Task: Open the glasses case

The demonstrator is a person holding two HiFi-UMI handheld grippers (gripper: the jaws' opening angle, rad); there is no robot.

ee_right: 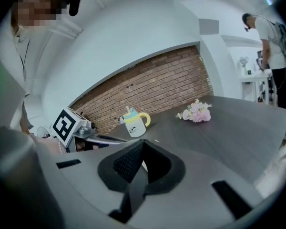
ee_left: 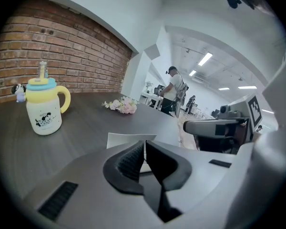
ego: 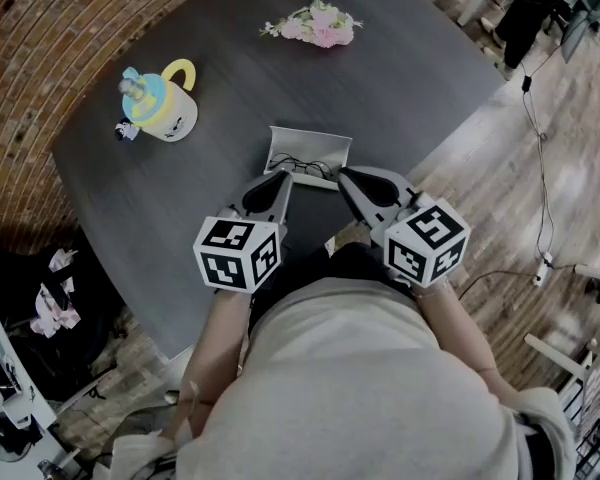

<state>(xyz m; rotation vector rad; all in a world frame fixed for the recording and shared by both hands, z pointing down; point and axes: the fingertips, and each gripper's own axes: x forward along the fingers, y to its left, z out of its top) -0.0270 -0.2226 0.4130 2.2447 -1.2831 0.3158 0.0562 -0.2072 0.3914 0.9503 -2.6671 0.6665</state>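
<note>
The white glasses case (ego: 310,148) lies open on the dark table (ego: 410,78), its lid raised and dark-framed glasses (ego: 298,166) lying inside. My left gripper (ego: 283,179) is shut and empty, with its tip at the case's near left corner. My right gripper (ego: 344,176) is also shut and empty, at the near right corner. In the left gripper view the ribbed jaws (ee_left: 144,145) meet in front of the white case (ee_left: 124,138). In the right gripper view the jaws (ee_right: 142,145) are pressed together and hide the case.
A yellow-and-blue lidded mug (ego: 165,103) stands at the far left of the table, with a small figurine beside it. A bunch of pink flowers (ego: 315,25) lies at the far edge. The table's near edge runs just under my hands. A person (ee_left: 174,89) stands in the room beyond.
</note>
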